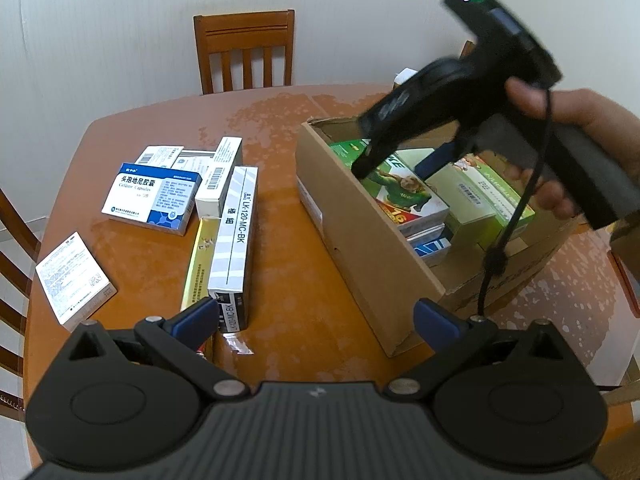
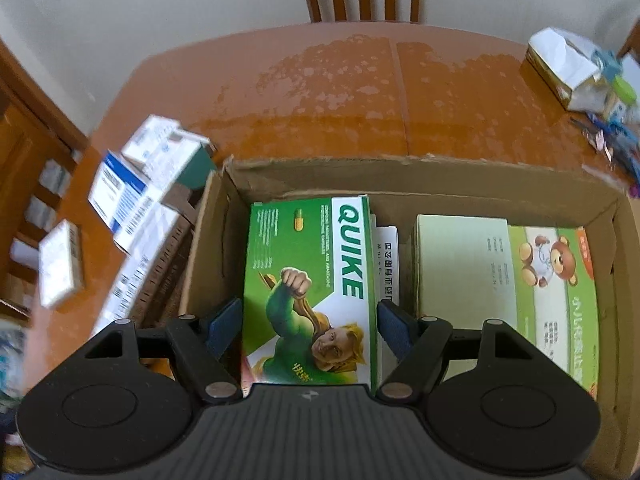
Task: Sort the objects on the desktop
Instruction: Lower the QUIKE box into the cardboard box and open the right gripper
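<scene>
An open cardboard box stands on the wooden table and holds several medicine boxes. On top at its left lies a green and white QUIKE box. My right gripper is lowered into the carton with one finger on each side of the QUIKE box; the jaws stand open, close to its edges. In the left wrist view a hand holds that right gripper over the QUIKE box. My left gripper hovers open and empty above the table, just left of the carton.
Loose boxes lie left of the carton: a blue and white capsule box, a long white LK-120 box, a gold box, a white box. A bear-printed green box fills the carton's right. Clutter sits far right; a chair stands behind.
</scene>
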`<state>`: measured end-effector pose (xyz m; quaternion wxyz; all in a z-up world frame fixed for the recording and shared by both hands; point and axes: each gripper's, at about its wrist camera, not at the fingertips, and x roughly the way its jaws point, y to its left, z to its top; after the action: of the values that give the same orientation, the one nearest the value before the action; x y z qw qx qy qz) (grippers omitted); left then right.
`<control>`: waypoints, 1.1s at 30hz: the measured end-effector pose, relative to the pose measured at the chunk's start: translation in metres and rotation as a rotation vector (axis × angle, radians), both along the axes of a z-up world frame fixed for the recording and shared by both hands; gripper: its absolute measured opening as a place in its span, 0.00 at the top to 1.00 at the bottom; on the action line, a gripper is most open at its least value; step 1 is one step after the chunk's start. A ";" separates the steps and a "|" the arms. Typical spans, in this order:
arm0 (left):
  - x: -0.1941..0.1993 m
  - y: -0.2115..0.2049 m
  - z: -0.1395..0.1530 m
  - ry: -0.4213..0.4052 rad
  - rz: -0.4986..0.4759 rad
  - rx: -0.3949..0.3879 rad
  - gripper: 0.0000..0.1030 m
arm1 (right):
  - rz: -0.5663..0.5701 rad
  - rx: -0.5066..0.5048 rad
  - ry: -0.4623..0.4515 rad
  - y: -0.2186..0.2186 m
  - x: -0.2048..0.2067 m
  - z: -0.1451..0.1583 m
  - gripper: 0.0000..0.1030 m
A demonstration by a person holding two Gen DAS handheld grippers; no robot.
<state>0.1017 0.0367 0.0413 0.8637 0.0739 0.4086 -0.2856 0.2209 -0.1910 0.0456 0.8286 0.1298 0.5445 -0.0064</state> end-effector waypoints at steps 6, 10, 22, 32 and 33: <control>0.000 -0.001 -0.001 0.001 -0.008 -0.001 0.00 | -0.139 0.242 -0.012 -0.046 -0.021 0.001 0.17; -0.001 -0.003 0.000 -0.003 -0.021 0.003 0.00 | -0.194 0.332 0.031 -0.058 -0.034 -0.017 0.17; -0.002 -0.004 0.001 -0.006 -0.027 0.011 0.00 | -0.191 0.386 0.053 -0.044 -0.035 -0.030 0.16; -0.001 -0.003 0.001 -0.004 -0.025 0.010 0.00 | -0.203 0.360 -0.010 -0.045 -0.027 -0.015 0.16; -0.001 -0.003 0.001 -0.004 -0.025 0.009 0.00 | -0.199 0.363 -0.021 -0.045 -0.026 -0.013 0.17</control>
<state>0.1006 0.0335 0.0419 0.8605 0.0835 0.4074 -0.2942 0.1948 -0.2360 0.0327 0.7925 0.3301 0.5126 0.0114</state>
